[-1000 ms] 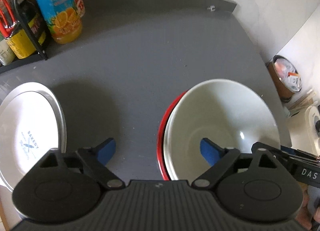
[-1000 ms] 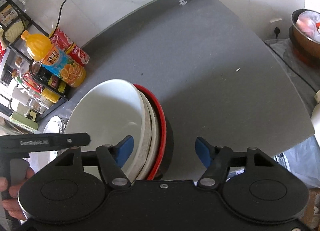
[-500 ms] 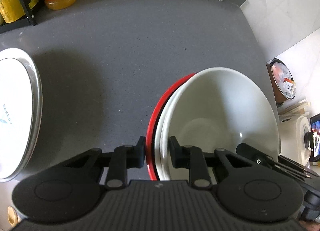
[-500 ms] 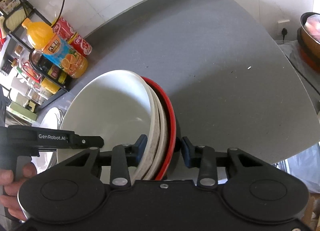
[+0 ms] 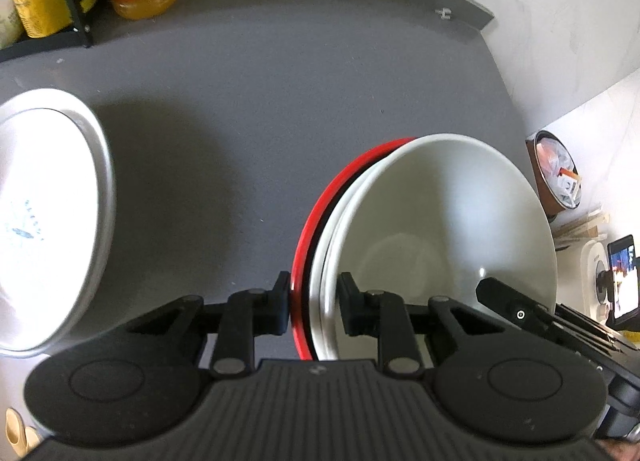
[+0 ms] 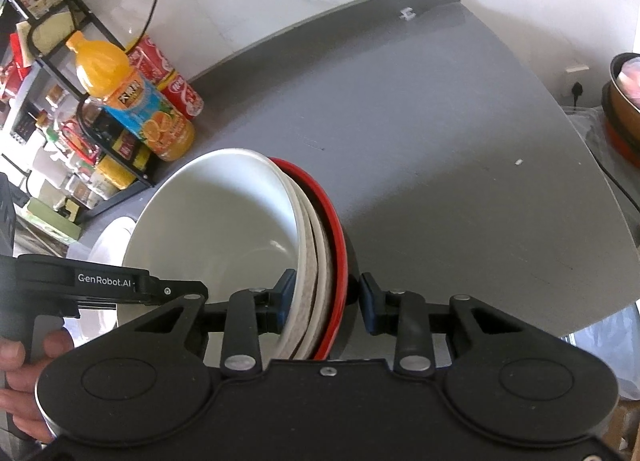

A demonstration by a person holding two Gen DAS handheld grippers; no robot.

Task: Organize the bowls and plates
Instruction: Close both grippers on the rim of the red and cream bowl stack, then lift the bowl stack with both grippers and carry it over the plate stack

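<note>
A stack of nested bowls [image 5: 436,221], white ones inside a red-rimmed black one, hangs above the grey countertop [image 5: 260,101]. My left gripper [image 5: 312,305] is shut on the stack's left rim. In the right wrist view the same bowl stack [image 6: 224,221] shows white on top with a red rim [image 6: 336,245] on its right, and my right gripper [image 6: 326,299] is shut on that right edge. A white plate [image 5: 44,213] with a blue logo lies on the counter to the left. The left gripper's handle [image 6: 92,281] and a hand [image 6: 24,365] appear at the left of the right wrist view.
An orange juice bottle [image 6: 136,97], a red can [image 6: 172,77] and a black wire rack [image 6: 72,101] of jars stand at the back left. A round container [image 5: 556,173] sits below the counter's right edge. The countertop [image 6: 440,161] stretches back to the white wall.
Both grippers went from open beside the bowl stack to shut on its opposite rims. The stack now appears raised slightly, with the view pulled back from the counter.
</note>
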